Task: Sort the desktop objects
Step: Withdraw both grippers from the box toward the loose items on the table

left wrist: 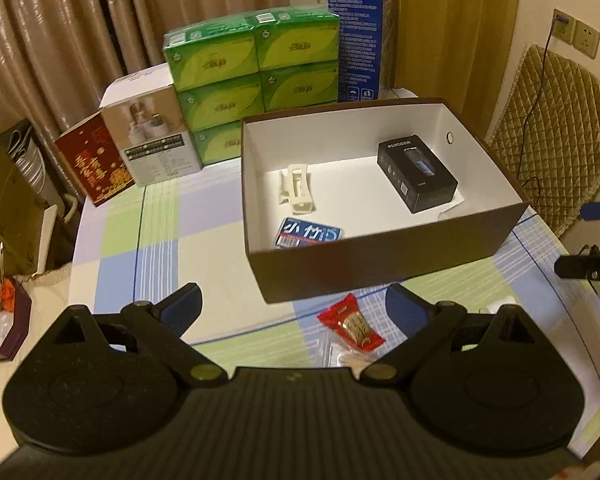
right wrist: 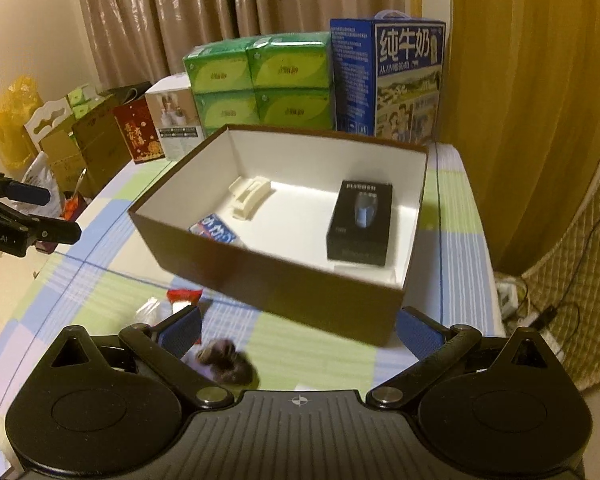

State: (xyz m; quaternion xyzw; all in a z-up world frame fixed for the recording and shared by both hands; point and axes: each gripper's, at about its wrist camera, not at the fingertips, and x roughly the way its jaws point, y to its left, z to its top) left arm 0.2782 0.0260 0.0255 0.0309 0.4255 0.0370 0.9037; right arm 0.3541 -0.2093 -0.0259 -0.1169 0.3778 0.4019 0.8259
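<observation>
A: Left wrist view: the left tongs (left wrist: 294,312) are spread wide and hold nothing, hovering over the checked surface (left wrist: 160,236). Just ahead of them and slightly to the right lies a red snack packet (left wrist: 350,322), with a clear wrapper (left wrist: 342,354) touching its near end.

B: And the brown shoebox (left wrist: 380,256)?

A: It stands open beyond the packet. Inside are a black razor box (left wrist: 418,178) toward the right, a cream plastic clip (left wrist: 298,188) toward the left, and a blue-and-white pack (left wrist: 310,232) against the near wall.

B: Right wrist view: the right tongs (right wrist: 298,334) are spread too, gripping nothing. A dark fuzzy object (right wrist: 228,366) sits on the surface between them, close to the left finger; it is too blurred to name. The red packet (right wrist: 184,295) shows further left, near the shoebox's (right wrist: 300,284) near corner.

A: Behind the shoebox?

B: Stacked green tissue boxes (right wrist: 260,84), a blue milk carton case (right wrist: 408,80) on their right, and a white product box (right wrist: 176,120) and red box (right wrist: 138,130) on their left. The left tongs (right wrist: 40,216) show at the left edge.
</observation>
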